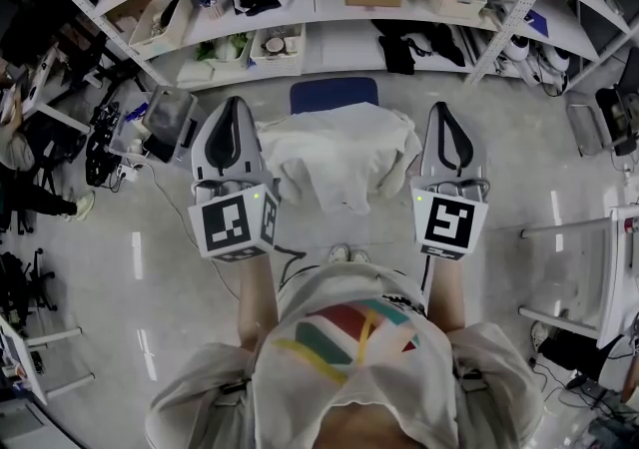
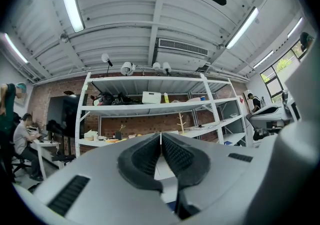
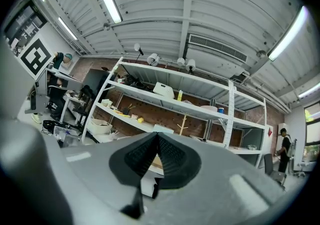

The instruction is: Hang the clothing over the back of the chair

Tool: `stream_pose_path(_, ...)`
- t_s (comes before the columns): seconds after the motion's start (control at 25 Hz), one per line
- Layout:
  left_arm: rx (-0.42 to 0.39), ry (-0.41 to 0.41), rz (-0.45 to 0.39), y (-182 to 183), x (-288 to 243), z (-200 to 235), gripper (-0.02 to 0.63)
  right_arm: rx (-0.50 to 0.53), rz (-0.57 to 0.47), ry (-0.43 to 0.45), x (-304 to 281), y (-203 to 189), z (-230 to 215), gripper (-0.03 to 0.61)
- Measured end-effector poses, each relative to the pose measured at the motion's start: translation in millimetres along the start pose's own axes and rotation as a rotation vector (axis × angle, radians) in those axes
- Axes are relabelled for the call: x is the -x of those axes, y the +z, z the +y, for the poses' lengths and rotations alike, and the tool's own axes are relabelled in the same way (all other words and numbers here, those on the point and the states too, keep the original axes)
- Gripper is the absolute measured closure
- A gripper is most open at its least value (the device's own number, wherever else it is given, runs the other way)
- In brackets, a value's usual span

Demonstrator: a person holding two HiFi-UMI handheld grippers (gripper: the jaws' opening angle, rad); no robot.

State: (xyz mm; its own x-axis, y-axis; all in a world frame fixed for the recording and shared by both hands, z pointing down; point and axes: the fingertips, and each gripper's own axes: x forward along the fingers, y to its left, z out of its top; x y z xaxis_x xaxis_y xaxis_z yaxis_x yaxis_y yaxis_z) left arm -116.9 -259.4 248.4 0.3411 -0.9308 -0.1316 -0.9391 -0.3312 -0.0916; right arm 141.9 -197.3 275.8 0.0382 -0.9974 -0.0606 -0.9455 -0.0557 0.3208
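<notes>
Your left gripper and right gripper are both closed and empty. The clothing lies between them on the chair, spread 9-to-3, equally near either.

A crumpled white garment lies draped over a chair with a blue backrest, far side.

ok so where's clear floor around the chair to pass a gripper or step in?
Bare floor lies right of the chair, between the right gripper and the white frame; more sits lower left, below the left gripper. Crowded: boxes and cables left of the chair, shelving close behind it.
</notes>
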Motion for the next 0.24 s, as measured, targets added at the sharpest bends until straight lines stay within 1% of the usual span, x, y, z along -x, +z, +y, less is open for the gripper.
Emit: stream_pose_path(0.24,0.003,0.001,-0.004,1.3,1.6,1.1,0.592,0.001,-0.003,-0.003,0.5,3.5,-1.5,0.574)
